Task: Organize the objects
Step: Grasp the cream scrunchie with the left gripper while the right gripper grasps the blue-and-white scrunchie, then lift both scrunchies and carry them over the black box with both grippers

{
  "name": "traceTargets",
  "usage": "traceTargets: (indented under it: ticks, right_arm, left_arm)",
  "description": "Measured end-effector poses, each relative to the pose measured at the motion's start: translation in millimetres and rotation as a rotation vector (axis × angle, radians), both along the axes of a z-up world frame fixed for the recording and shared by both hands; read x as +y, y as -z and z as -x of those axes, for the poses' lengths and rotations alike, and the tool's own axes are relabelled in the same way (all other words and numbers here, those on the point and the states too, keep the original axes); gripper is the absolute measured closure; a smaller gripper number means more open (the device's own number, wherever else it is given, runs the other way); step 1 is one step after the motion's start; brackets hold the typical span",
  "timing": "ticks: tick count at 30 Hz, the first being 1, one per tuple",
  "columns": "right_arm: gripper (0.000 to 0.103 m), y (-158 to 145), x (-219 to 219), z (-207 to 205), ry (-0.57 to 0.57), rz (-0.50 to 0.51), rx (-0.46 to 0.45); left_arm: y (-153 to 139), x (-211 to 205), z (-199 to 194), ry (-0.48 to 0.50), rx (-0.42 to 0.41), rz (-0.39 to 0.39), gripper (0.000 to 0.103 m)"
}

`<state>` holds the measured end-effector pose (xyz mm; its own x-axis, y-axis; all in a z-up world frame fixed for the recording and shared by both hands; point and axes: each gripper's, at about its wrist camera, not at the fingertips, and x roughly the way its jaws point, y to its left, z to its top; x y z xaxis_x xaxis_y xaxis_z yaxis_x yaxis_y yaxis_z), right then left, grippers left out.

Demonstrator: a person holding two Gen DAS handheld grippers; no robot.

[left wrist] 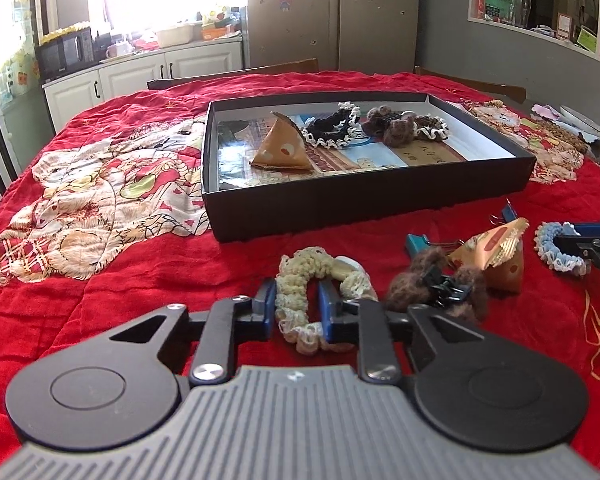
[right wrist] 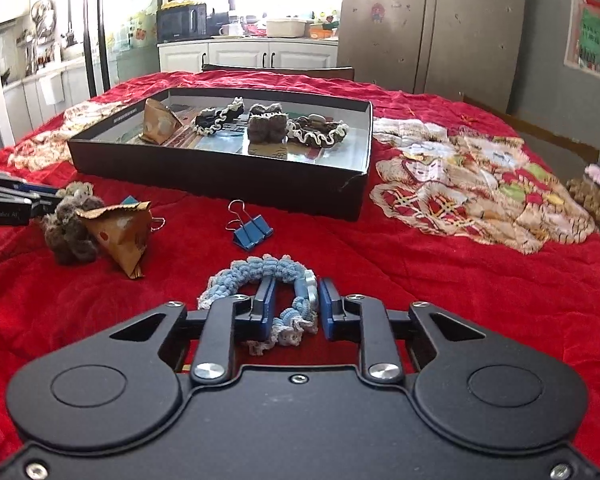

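Both claws are low over the red quilt (left wrist: 140, 280) w/ jaws partly apart: your left gripper (left wrist: 296, 312) straddles one side of the cream scrunchie (left wrist: 320, 276), one finger inside the loop and one outside, not yet squeezed; your right gripper (right wrist: 296, 310) does the same w/ the blue scrunchie (right wrist: 260, 276), jaws narrow but a gap shows at the right pad, so no real clamp yet. Black box (left wrist: 380, 196) sits in the middle of the table, well beyond both. Already in it: a tan triangular packet (left wrist: 280, 148), a black scrunchie w/ white trim (left wrist: 328, 128), a brown fuzzy clip (left wrist: 392, 124) and what looks like a second dark scrunchie w/ pale edging (right wrist: 320, 130), though it's small and far so I can't be sure. Left outside: the 2 scrunchies at your fingers, a 2nd brown fuzzy clip (left wrist: 436, 284) touching another tan packet (left wrist: 496, 256), a blue binder clip (right wrist: 250, 228) lying alone between the blue scrunchie and the box, plus a teal clip (left wrist: 416, 244) behind the packet. I'd judge you roughly halfway: approx 4 in, 6 or so out. Next for you: close on both scrunchies, lift, carry fwd over the near wall of the box and release
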<state>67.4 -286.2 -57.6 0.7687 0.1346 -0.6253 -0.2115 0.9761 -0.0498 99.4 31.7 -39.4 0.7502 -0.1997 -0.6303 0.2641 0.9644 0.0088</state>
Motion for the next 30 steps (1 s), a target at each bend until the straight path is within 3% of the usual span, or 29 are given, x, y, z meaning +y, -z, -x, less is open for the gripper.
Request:
traceTargets:
  ticks: [9, 30]
  right_arm:
    - [0.091, 0, -1, 0, -0.002, -0.003, -0.01]
    - [0.091, -18, -4, 11, -0.015, 0.001, -0.087]
  left_arm:
    - [-1, 5, -1, -0.005, 0.019, 0.036, 0.087]
    - [-16, 9, 4, -0.032, 0.004, 0.035, 0.087]
